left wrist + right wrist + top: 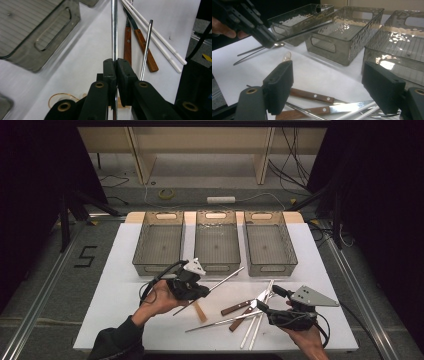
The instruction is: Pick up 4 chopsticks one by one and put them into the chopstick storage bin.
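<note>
High view: white table (125, 320), with three grey bins (217, 249) in a row on far side. Nearer, right of centre, loose pile of two wooden-handled knives (235, 308), white chopsticks (251, 330) and one metal chopstick (220, 322). Left gripper (204, 291) near table centre, clamped tight on another metal chopstick (114, 30), held off the table, tip toward middle bin. Right gripper (267, 301) low over the pile, jaws spread wide, nothing between the pads.
</note>
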